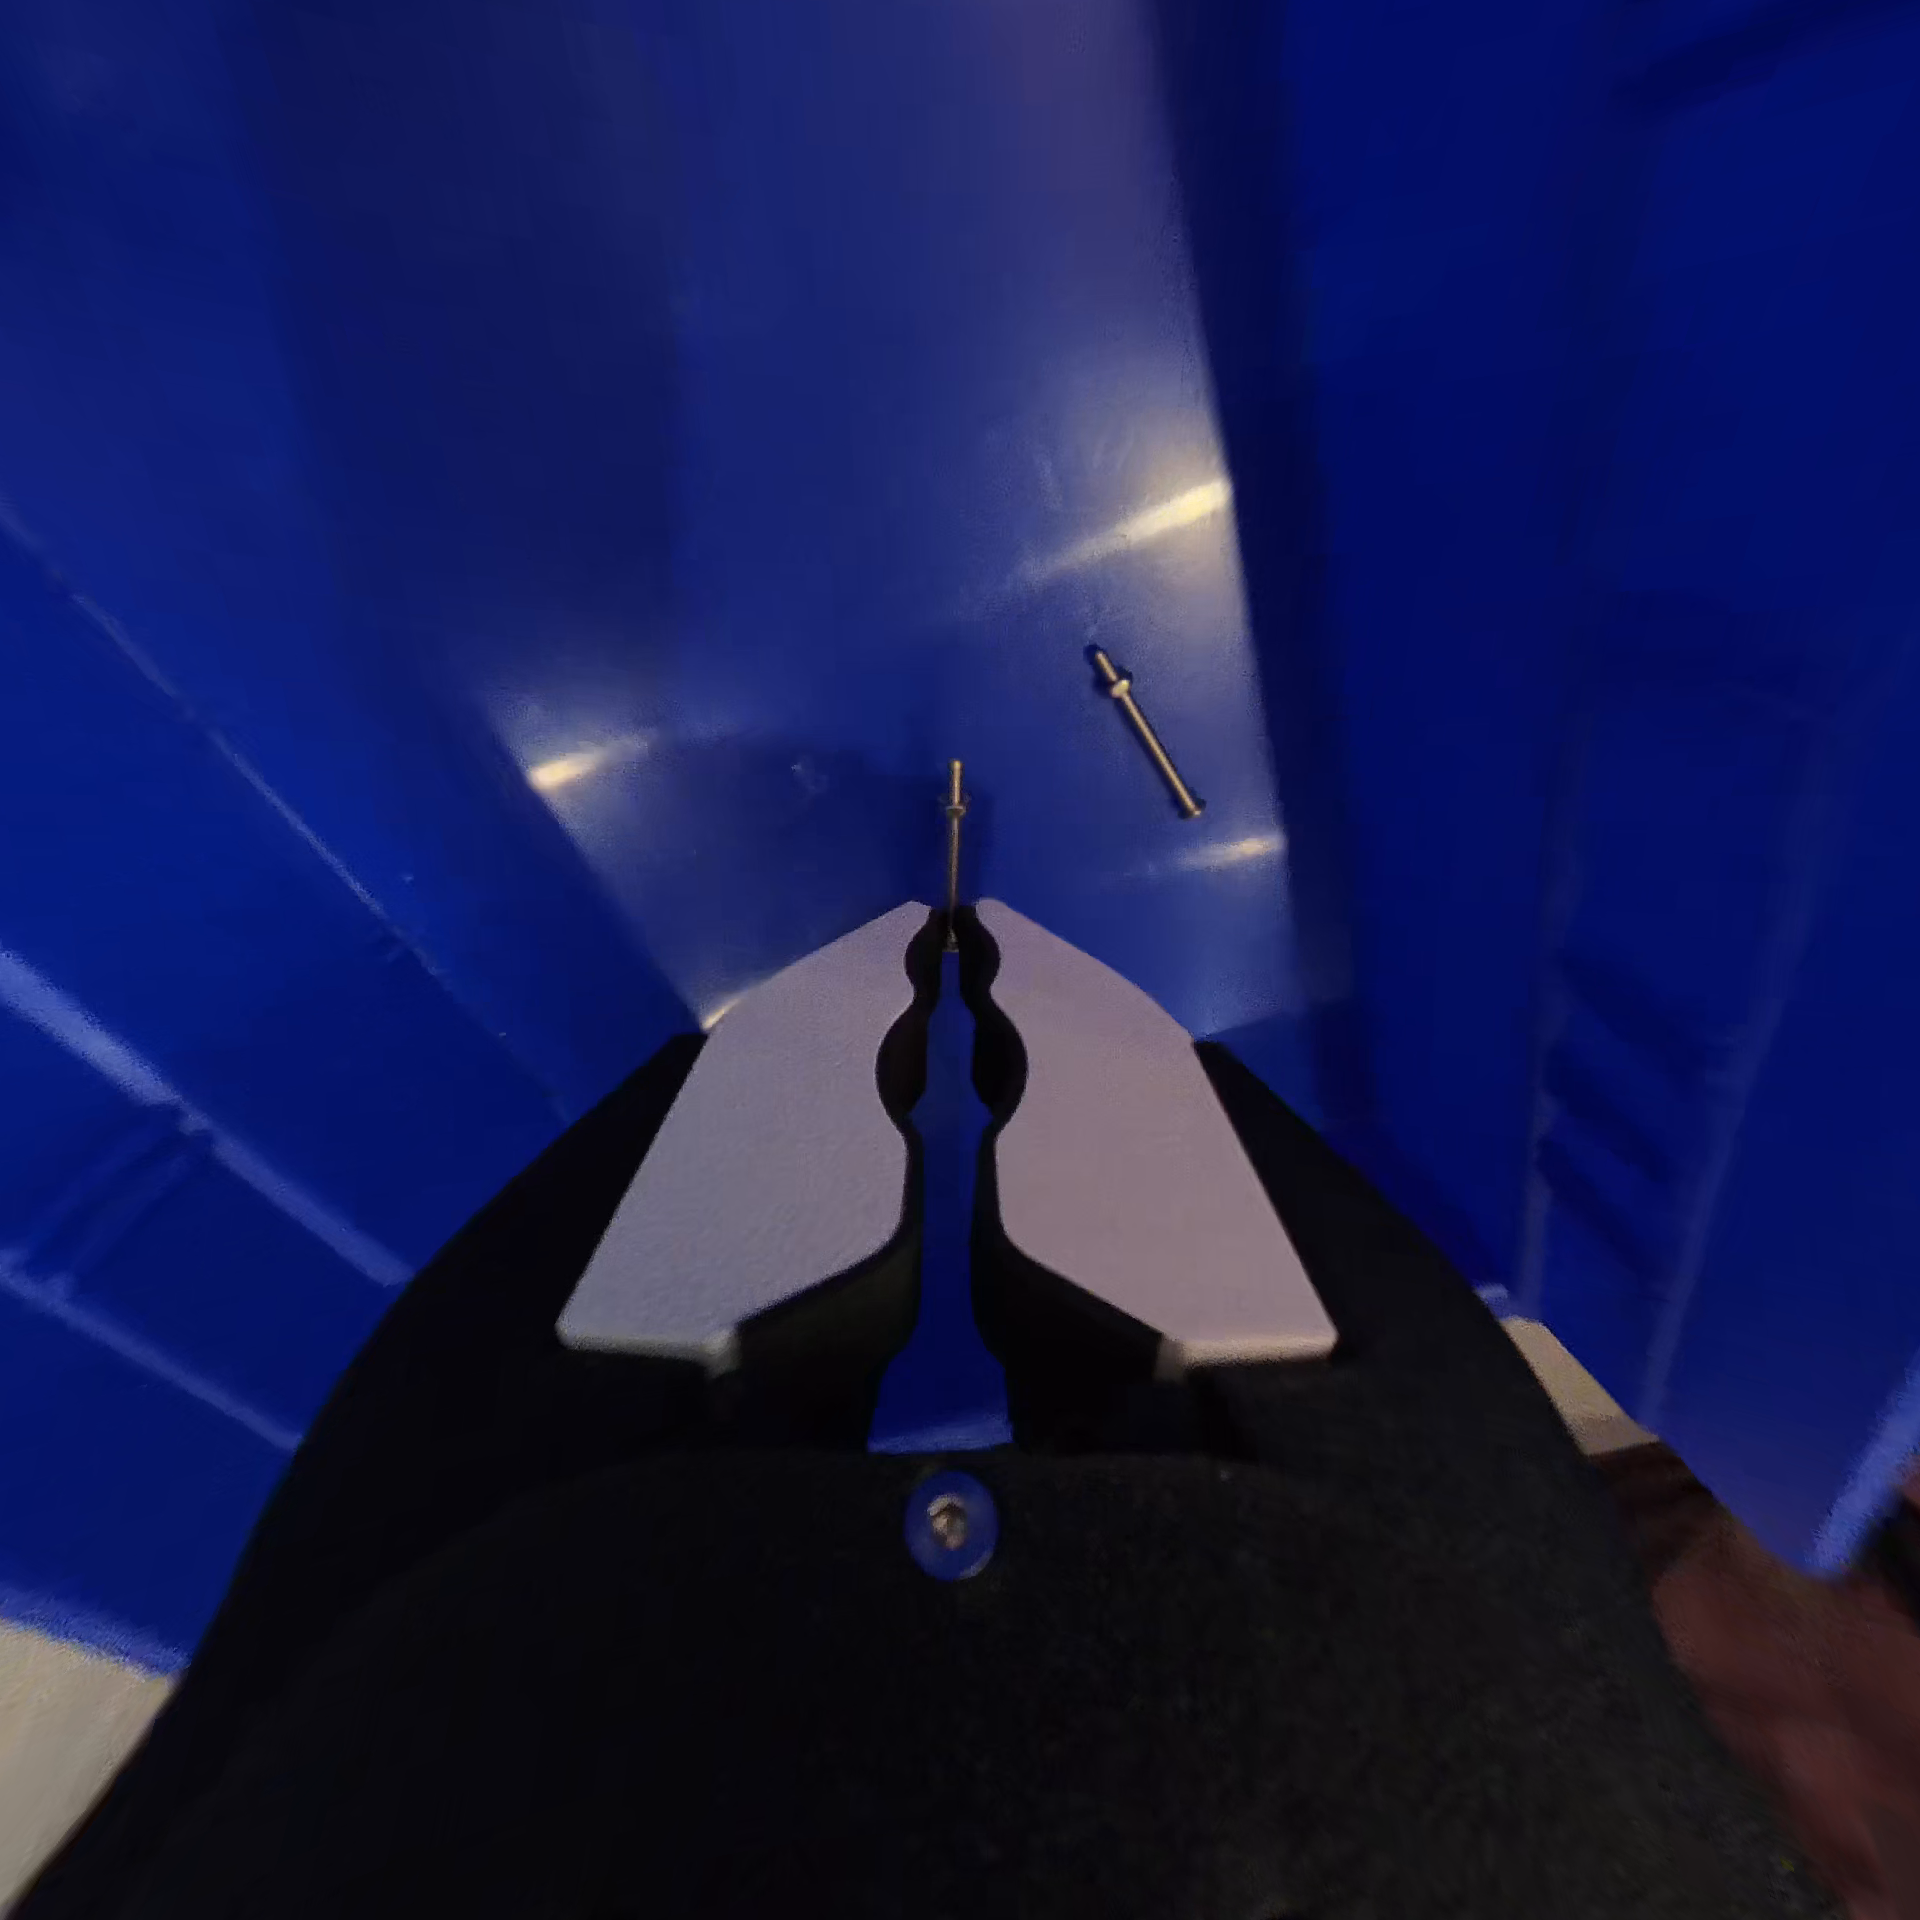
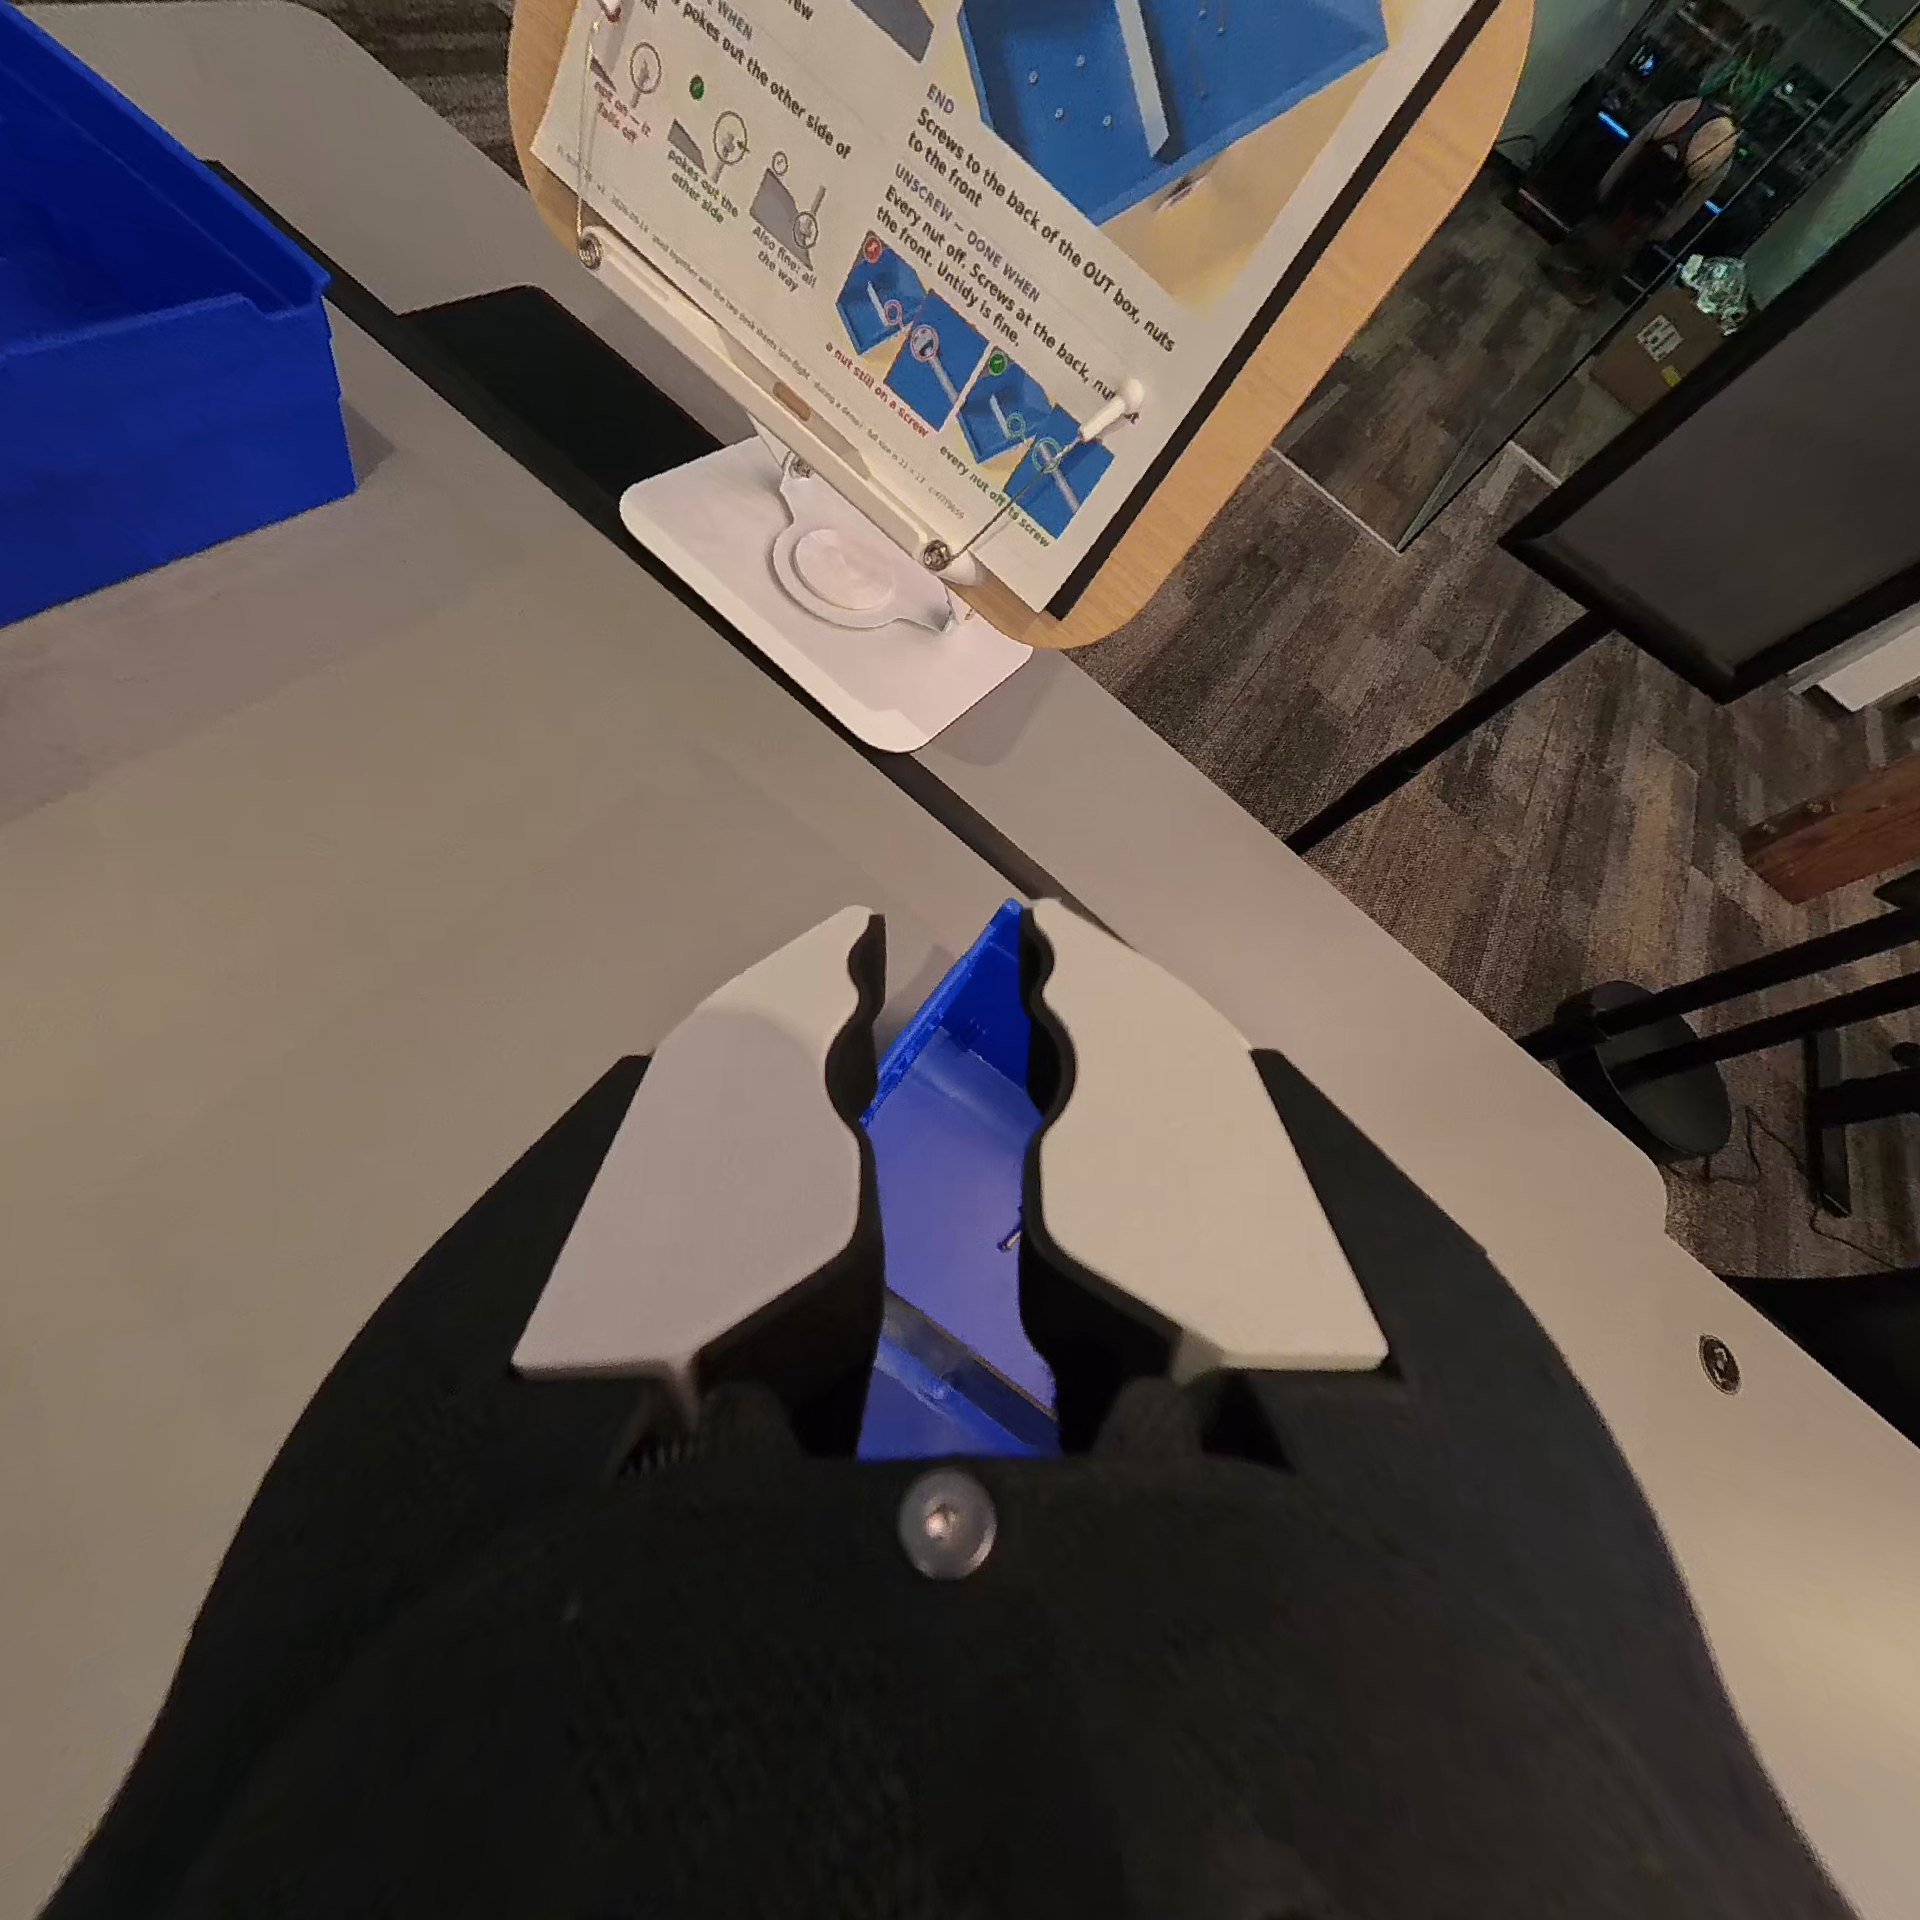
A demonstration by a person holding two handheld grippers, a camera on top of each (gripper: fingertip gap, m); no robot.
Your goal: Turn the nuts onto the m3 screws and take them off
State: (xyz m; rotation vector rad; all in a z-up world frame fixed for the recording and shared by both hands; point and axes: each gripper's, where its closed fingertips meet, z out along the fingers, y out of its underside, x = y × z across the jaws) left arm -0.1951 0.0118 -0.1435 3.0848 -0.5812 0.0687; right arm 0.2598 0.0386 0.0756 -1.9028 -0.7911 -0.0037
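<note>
In the left wrist view my left gripper (image 1: 951, 916) is inside a blue bin (image 1: 727, 468). Its fingertips are shut on the head end of a thin metal screw (image 1: 952, 852), which points straight ahead. A small nut (image 1: 955, 801) sits on the screw near its far end. A second screw (image 1: 1145, 734) with a nut on it lies on the bin floor to the right. In the right wrist view my right gripper (image 2: 951, 935) is open with nothing in it, above a small blue bin (image 2: 951, 1143) that shows between its fingers.
A grey table (image 2: 364, 883) carries a larger blue bin (image 2: 156, 364) at the far left. A white stand (image 2: 831, 603) holds an instruction sheet (image 2: 935, 208) at the table's back. The table edge runs diagonally on the right, with dark floor beyond. Tip to tip, the grippers are about 50 cm apart.
</note>
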